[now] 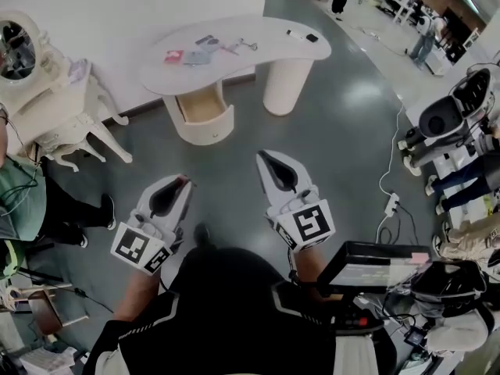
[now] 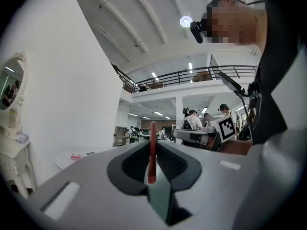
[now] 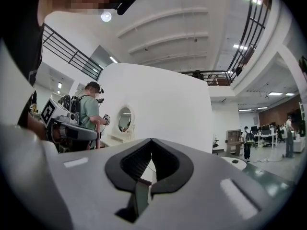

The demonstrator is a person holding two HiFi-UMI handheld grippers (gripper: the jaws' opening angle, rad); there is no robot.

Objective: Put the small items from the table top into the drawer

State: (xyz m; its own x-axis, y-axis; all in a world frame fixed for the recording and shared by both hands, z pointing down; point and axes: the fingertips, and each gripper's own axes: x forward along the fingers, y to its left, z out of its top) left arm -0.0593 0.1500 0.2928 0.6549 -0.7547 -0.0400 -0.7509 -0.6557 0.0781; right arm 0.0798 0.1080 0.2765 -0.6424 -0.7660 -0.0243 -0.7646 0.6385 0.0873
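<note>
A white kidney-shaped table (image 1: 269, 36) stands far ahead, its wooden drawer (image 1: 201, 106) pulled open below. On top lie a red item (image 1: 173, 55), a blue one (image 1: 197, 56), a small tool (image 1: 242, 47) and a black item (image 1: 311, 37). Both grippers are held level over the grey floor, well short of the table. My left gripper (image 1: 184, 180) is shut on a thin red stick (image 2: 152, 152) that stands up between its jaws. The tips of my right gripper (image 1: 262, 156) meet with nothing between them. The left gripper view shows the table (image 2: 64, 161) low at the left.
A white vanity with an oval mirror (image 1: 47, 92) stands at the left, and a person in green (image 1: 16, 201) is beside it. White robots (image 1: 445, 123) and seated people fill the right side. A cable and power strip (image 1: 391, 204) lie on the floor.
</note>
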